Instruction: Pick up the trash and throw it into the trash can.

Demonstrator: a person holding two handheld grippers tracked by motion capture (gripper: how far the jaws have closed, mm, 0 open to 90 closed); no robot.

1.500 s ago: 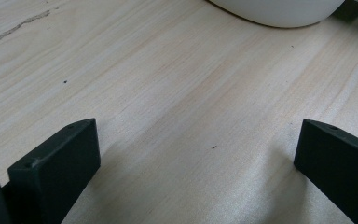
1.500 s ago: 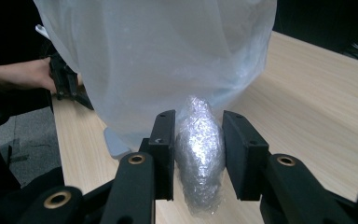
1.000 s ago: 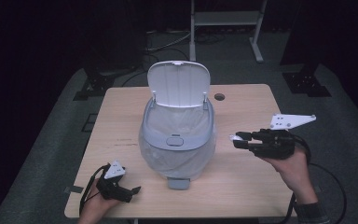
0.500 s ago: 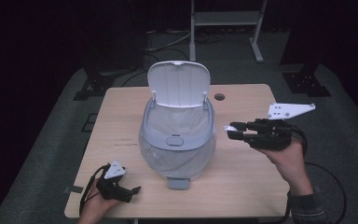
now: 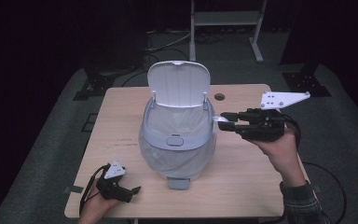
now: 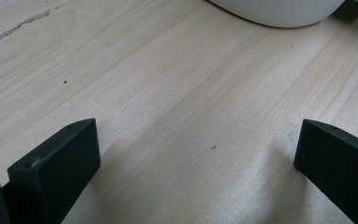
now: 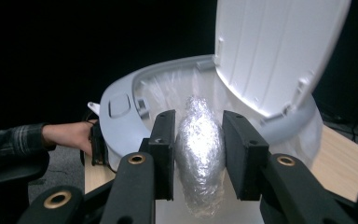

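The room around me was dark, with grey carpet and a metal stand (image 5: 226,28) behind the pale wooden table (image 5: 121,121), whose left half and near right corner lay bare and gave open room to move. At the middle of the table stood the white bin (image 5: 177,140), its lid (image 5: 179,84) hinged upright at the far side and a clear liner showing inside; its front foot reached near the table's near edge. I held my right tongs (image 5: 224,122) just beside the bin's right rim, level with the opening, its jaws closed partway on a wad of crinkled foil (image 7: 200,154); in the right gripper view the foil sat clamped between the two black pads (image 7: 165,149), its lower end cut off by the frame, with the bin's mouth straight ahead. My left tongs (image 5: 135,190) rested at the near left corner of the table, well apart from the bin, jaws spread wide over bare wood with nothing between them. In the left gripper view the bin's rounded base (image 6: 275,11) was cut off at the top edge. I could read no brand or writing anywhere; the oval badge (image 5: 173,140) on the bin's front was too small to make out.
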